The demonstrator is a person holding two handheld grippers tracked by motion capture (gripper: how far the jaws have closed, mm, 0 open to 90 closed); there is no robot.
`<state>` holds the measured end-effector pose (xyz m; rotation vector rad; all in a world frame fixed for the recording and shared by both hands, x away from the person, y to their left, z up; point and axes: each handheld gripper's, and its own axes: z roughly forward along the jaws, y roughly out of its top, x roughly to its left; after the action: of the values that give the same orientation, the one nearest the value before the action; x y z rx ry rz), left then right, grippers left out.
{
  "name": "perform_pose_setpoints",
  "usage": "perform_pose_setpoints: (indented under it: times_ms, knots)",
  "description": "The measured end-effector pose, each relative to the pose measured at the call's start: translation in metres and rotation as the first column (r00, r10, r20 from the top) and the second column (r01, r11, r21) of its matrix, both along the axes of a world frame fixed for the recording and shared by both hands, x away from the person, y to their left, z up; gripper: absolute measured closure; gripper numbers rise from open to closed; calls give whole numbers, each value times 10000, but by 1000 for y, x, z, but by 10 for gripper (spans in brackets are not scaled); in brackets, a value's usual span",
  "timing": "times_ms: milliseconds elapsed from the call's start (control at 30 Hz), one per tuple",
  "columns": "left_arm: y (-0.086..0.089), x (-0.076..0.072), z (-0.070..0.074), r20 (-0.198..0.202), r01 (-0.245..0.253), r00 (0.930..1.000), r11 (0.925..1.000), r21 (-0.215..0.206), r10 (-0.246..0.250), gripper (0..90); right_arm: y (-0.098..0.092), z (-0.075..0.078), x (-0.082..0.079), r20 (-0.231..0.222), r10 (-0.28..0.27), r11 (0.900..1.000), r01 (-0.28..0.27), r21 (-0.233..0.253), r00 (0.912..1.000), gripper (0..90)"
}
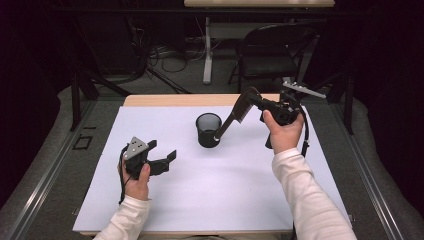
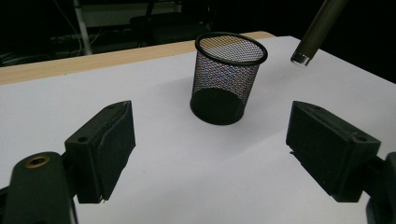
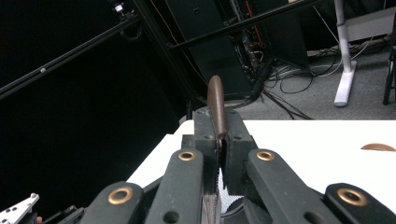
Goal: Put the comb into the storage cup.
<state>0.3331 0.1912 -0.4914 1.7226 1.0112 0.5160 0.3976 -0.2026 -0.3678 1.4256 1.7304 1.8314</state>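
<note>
High view showed the right gripper raised above the far right of the white table sheet, its jaws clenched on a brown comb whose handle slanted down toward the black mesh cup; the handle tip sat just beside the cup's right rim, and whether it touched could not be told. The left gripper rested low near the sheet's left side, jaws released and grasping nothing, well apart from the cup. Left gripper view looked between its spread jaws at the upright mesh cup, with the comb's handle end hanging above and beside it. Right gripper view showed the jaws pressed together on the comb, its spine standing up between them.
</note>
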Motion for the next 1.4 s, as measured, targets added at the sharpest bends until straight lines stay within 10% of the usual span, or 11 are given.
perform_pose_setpoints:
  times_ms: [1400]
  knots:
    - [2,1,0,23,-2,10000,9999,-137,2,156,33,16,39,4,-548,9985,548,27,9985,874]
